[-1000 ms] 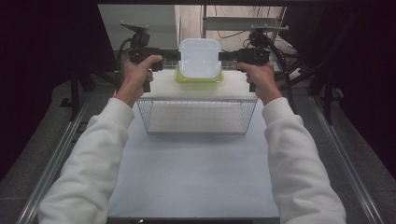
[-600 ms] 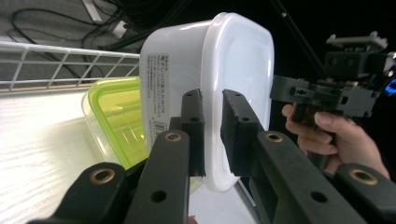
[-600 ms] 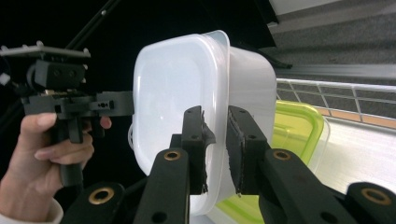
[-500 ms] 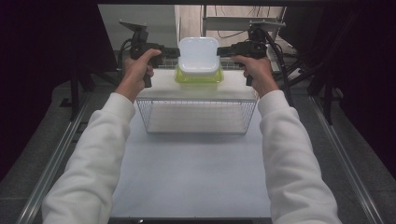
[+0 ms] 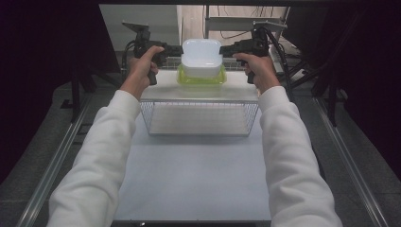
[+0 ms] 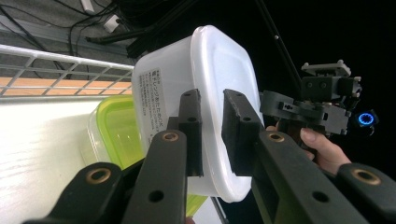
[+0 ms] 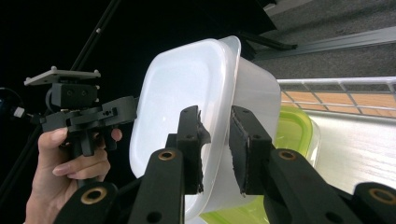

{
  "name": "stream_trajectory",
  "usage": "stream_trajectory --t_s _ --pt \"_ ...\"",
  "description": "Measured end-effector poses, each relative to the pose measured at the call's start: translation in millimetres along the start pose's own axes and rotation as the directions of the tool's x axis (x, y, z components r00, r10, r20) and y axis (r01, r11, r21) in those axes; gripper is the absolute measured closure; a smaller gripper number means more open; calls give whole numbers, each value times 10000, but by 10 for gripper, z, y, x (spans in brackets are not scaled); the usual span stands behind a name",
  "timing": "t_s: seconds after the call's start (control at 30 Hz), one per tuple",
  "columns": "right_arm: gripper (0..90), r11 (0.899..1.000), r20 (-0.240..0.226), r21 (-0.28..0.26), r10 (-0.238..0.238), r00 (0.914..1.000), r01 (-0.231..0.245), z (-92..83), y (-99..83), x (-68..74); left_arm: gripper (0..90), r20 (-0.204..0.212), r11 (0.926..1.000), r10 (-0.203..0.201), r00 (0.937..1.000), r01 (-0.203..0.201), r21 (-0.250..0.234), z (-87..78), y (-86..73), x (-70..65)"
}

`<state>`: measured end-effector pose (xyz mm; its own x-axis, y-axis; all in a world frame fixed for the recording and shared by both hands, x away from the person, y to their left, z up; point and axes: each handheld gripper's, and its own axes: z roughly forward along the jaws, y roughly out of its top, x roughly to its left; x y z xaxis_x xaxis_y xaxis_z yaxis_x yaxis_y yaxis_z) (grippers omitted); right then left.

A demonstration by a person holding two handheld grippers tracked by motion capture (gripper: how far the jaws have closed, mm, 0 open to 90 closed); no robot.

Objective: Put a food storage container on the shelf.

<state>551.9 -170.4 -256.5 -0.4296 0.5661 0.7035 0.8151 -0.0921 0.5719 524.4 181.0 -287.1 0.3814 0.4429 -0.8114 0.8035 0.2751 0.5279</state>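
**Mia:** While you are looking at the high view, what is sitting on the left?

**Ben:** The person's left hand is holding the left tool. That tool is reaching toward the middle, and its jaws are pinching the left rim of a white tub. In the left gripper view the two black jaws are pressing on the tub's edge from both sides, and a label with small print is showing on the tub's side.

**Mia:** Where is the white tub?

**Ben:** It is hanging in the air between the two tools, at the far end of the tabletop. It is sitting just above a green tub, which is resting on a pale shelf behind a wire basket. I cannot tell if the white tub is touching the green one.

**Mia:** Is the white tub tipping?

**Ben:** In the high view it is looking about level. In both gripper views it is looking tilted, but those cameras are turning with the hands.

**Mia:** And on the right?

**Ben:** The right hand is holding the right tool. Its jaws are pinching the right rim of the white tub. In the right gripper view the rim is sitting between the two black pads. Both white sleeves are stretching up from the bottom.
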Motion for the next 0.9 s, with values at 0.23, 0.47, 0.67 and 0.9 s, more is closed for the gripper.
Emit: stream_trajectory --t_s 0.23,0.47,0.67,0.9 --pt "719 9997 97 32 226 9997 -226 40 9 -51 758 22 9998 -201 9998 201 -11 36 2 53" --pt "712 9999 112 -18 151 9998 -151 41 12 -55 756 -61 9999 -5 10000 5 -117 37 -4 41" --pt "568 9972 343 -529 -515 9981 533 10 -5 8 605 -392 9951 778 9962 -800 -582 -16 -26 -47" --pt "461 9821 506 -999 -1552 9866 1597 -204 -60 109 467 -573 9842 1593 9856 -1631 -683 -161 -95 -146"
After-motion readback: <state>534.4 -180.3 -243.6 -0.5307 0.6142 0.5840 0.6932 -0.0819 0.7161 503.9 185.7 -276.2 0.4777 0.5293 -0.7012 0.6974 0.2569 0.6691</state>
